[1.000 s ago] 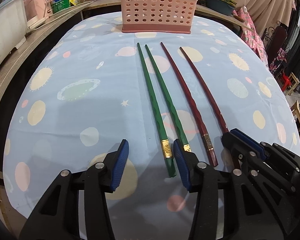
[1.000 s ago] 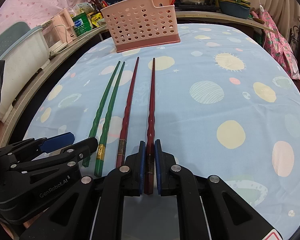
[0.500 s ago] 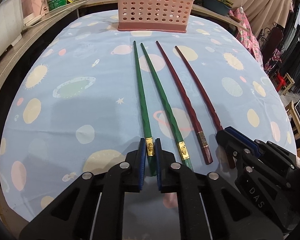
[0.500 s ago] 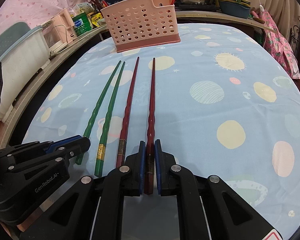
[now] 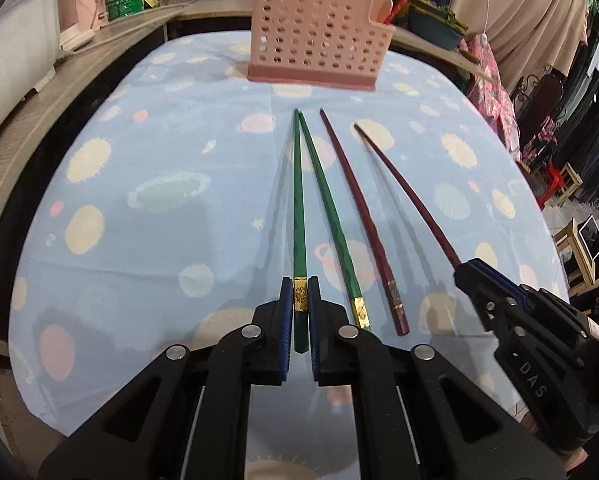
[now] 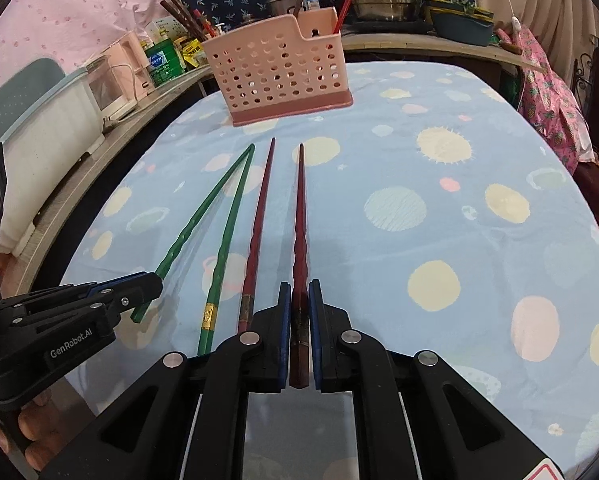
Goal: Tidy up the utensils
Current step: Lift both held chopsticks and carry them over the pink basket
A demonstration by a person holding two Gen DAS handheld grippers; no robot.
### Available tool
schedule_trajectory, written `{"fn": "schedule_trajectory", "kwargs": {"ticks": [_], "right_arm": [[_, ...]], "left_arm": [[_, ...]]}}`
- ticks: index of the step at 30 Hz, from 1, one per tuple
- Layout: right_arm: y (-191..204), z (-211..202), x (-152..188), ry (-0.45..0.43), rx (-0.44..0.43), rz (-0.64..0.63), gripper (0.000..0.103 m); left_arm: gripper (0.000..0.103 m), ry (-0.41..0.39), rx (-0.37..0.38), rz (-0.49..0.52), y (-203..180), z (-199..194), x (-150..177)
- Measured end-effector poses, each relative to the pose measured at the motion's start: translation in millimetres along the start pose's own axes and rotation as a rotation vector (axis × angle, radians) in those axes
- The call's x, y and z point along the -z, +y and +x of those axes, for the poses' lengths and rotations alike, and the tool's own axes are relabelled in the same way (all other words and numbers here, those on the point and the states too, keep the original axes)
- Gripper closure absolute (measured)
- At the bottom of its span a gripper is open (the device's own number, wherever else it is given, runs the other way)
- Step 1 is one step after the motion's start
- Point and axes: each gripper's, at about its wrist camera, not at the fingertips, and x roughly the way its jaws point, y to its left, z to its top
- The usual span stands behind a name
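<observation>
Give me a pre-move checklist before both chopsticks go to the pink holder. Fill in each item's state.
1. Left gripper clamped on the green chopstick near its gold band: ok.
2. Right gripper clamped on the red chopstick near its thick end: ok.
3. Held green chopstick lifted off the cloth: its grip end is raised, but tip clearance cannot tell.
4. Second green chopstick and second red chopstick lying on the table, clear of both grippers: ok.
5. Pink holder upright at the far end, path over the cloth open: ok.
6. Free room inside the holder: cannot tell.
</observation>
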Motion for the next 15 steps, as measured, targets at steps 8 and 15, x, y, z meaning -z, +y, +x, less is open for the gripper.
{"fn": "schedule_trajectory", "kwargs": {"ticks": [8,15], "right_arm": [[-10,-48,-55,-0.152,-0.026,0.041,0.095],[-11,-74,-118,-0.293,-0.027,0.030,0.096]], "left_arm": [[0.096,-0.136,0.009,-0.028,6,-50,-47],[0.096,-0.277,-0.015,-0.009,2,-86,-112]]}}
